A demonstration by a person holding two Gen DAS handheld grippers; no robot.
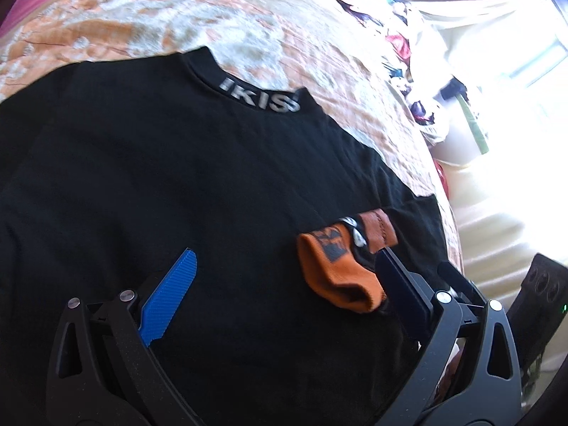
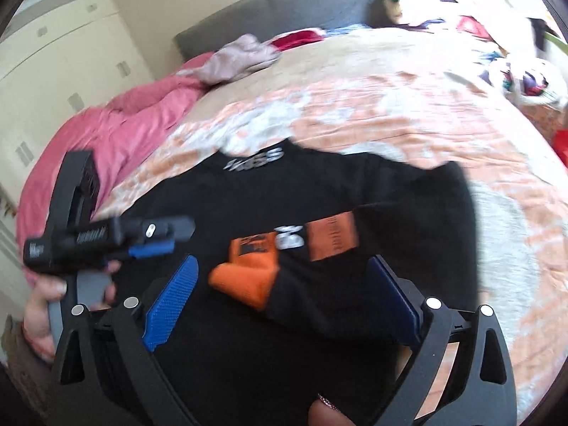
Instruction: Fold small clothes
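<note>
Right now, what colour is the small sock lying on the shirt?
Orange and black sock, clearest from the right wrist.

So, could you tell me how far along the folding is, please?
Done: the black shirt lies flat on the bed. In hand: nothing; the left gripper and right gripper are open over the orange-and-black sock lying on it. Left: the sock and the pile behind.

Blown-out daylight glare right, motion blur, fisheye edge warp
</note>
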